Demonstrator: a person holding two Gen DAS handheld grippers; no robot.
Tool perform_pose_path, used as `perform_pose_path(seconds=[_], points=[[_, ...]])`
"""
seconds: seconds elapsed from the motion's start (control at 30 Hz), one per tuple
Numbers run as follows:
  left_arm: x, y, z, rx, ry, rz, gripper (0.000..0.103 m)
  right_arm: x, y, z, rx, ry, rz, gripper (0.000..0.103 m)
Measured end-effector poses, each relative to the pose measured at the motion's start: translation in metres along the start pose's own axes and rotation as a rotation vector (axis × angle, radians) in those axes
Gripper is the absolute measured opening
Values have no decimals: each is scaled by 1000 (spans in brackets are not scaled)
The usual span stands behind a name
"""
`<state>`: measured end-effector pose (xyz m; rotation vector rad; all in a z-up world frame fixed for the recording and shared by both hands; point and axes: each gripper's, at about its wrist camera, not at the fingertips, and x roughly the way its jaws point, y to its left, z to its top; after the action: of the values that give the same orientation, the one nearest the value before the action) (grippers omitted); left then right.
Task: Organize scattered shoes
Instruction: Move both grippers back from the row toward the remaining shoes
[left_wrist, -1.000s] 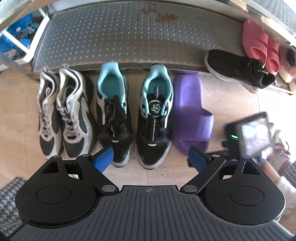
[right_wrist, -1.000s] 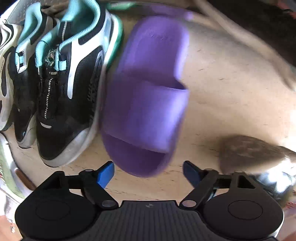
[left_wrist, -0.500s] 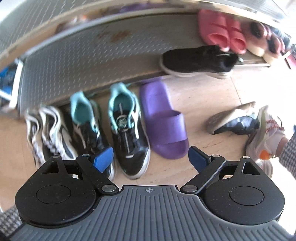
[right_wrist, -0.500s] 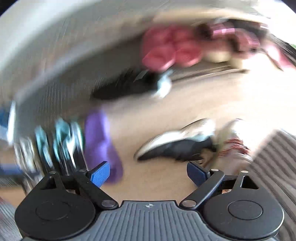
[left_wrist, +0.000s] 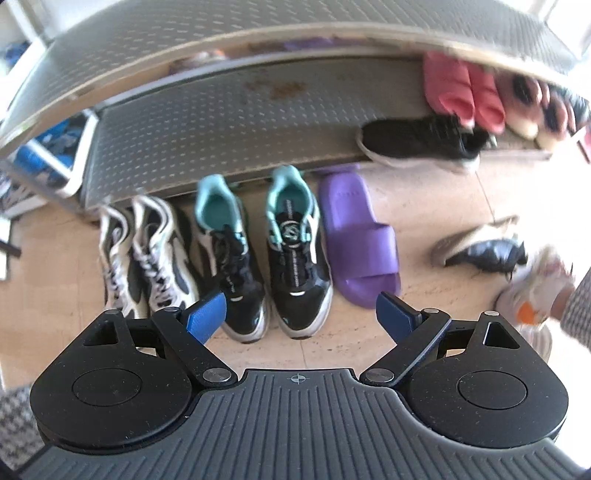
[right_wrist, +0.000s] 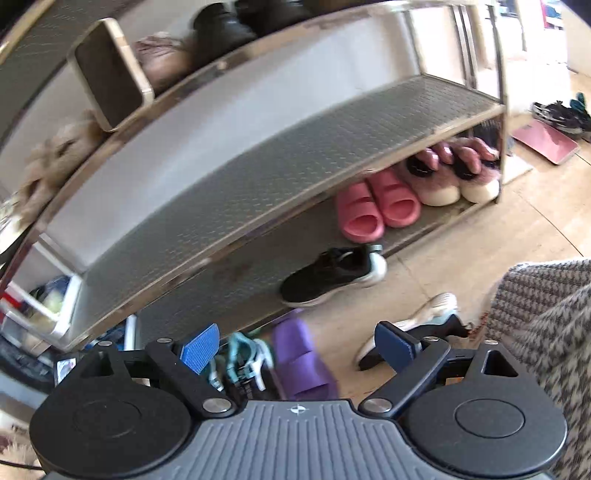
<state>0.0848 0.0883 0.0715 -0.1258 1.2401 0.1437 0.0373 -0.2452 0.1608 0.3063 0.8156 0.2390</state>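
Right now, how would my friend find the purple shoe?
Find the metal shoe rack, then the row of shoes on the floor in front of it. The purple slide lies at the row's right end, beside the black-and-teal sneakers. It is the only laceless, single-colour shoe in the row.

Before you, 4 sneakers stand in a row on the floor against the rack, a slide just right of them. Farther right lies a tipped shoe. On the rack's bottom shelf, a sneaker sits left of 2 slides.
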Motion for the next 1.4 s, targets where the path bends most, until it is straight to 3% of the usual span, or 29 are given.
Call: perform_pose_path(seconds=[0.23, 0.5, 0.67, 0.93, 1.17, 1.4], points=[[-3, 35, -7, -153, 26, 41, 92, -13, 20, 2, 26, 29, 102, 94], [7, 30, -11, -150, 60, 40, 92, -20, 15, -2, 133, 68, 185, 96], [5, 18, -7, -114, 46, 10, 92, -25, 7, 0, 169, 56, 162, 96], [7, 25, -4, -151, 51, 19, 92, -29, 4, 8, 155, 18, 128, 96], [8, 14, 0, -128, 54, 18, 92, -26, -5, 7, 168, 37, 128, 96], [9, -10, 0, -16, 67, -22, 92, -27, -14, 24, 111, -20, 72, 96]])
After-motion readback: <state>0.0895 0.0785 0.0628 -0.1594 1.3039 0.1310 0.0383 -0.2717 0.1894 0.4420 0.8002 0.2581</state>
